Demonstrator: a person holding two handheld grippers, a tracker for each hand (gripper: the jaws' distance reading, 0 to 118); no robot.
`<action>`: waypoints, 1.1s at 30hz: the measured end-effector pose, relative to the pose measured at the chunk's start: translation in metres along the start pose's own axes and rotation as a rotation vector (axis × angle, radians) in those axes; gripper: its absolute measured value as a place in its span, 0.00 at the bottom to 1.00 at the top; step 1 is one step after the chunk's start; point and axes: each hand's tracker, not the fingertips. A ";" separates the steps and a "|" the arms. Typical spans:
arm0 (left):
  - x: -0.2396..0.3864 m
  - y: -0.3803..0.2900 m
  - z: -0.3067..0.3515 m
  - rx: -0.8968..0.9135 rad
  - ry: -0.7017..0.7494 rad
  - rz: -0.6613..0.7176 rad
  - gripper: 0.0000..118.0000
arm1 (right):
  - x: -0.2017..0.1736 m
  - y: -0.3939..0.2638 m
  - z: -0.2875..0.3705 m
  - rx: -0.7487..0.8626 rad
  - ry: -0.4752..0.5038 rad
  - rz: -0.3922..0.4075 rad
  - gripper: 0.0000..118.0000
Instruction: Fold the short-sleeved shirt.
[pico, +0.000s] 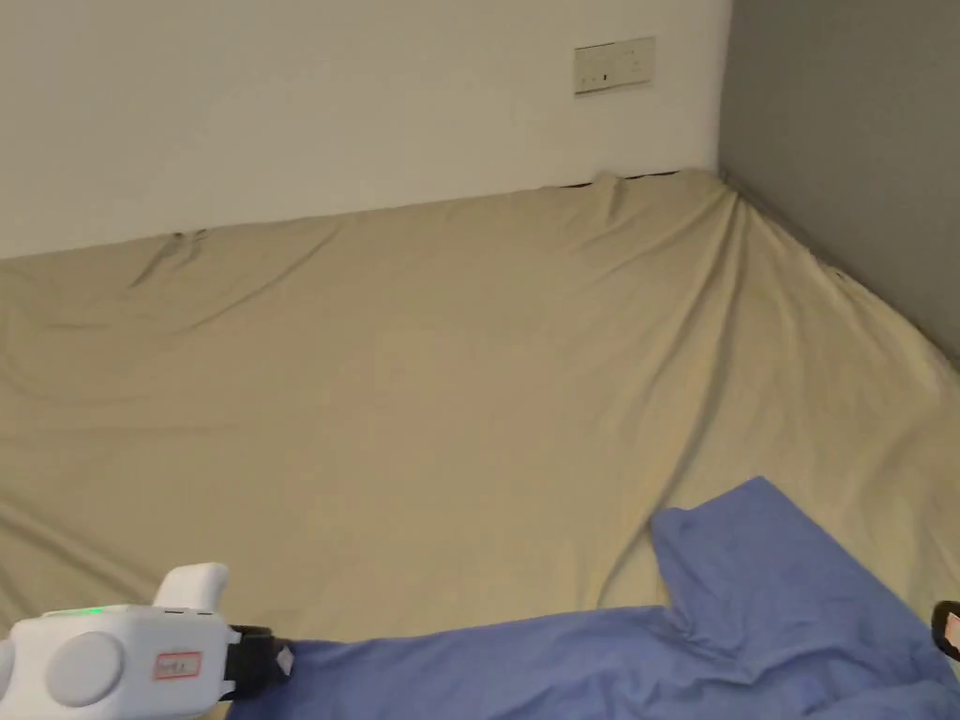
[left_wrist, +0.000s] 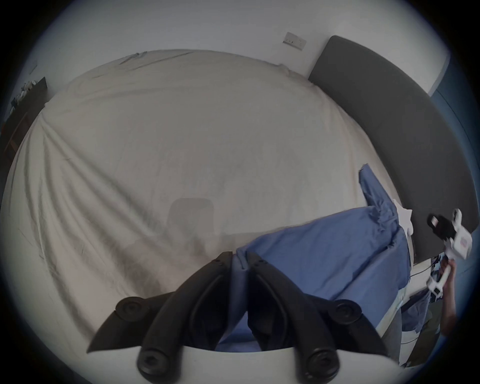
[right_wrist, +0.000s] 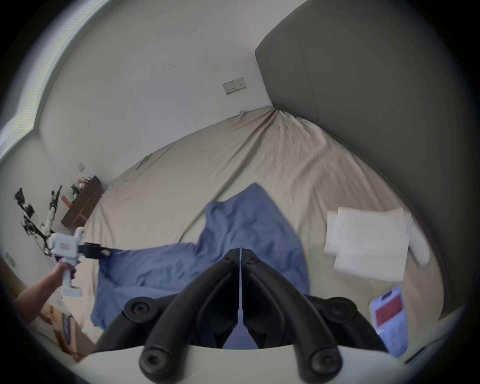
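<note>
A blue short-sleeved shirt (pico: 750, 619) lies crumpled along the near edge of the beige bed sheet (pico: 422, 394), one sleeve pointing up the bed. My left gripper (pico: 281, 661) is at the shirt's left end. In the left gripper view its jaws (left_wrist: 240, 258) are shut on a folded edge of the shirt (left_wrist: 324, 254). My right gripper (right_wrist: 240, 250) hovers over the shirt (right_wrist: 246, 223) with its jaws closed to a thin slit; I cannot tell whether cloth is pinched. It also shows at the shirt's right end (pico: 947, 630) and far right, held by a hand (left_wrist: 432, 223).
Folded white cloths (right_wrist: 368, 244) and a phone (right_wrist: 389, 314) lie on the bed by the grey headboard (pico: 844, 141). A dark wooden shelf (right_wrist: 83, 202) stands past the bed's far left. The sheet spreads wide and wrinkled behind the shirt.
</note>
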 end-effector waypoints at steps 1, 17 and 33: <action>0.002 -0.002 0.002 0.014 0.006 -0.005 0.10 | 0.005 0.011 -0.014 -0.009 -0.043 0.043 0.03; 0.012 -0.012 0.015 0.052 -0.045 -0.003 0.10 | 0.041 0.059 -0.202 -0.406 -0.179 0.179 0.75; 0.007 -0.015 0.019 0.082 -0.047 0.057 0.10 | -0.003 0.040 -0.161 -0.325 -0.085 0.364 0.07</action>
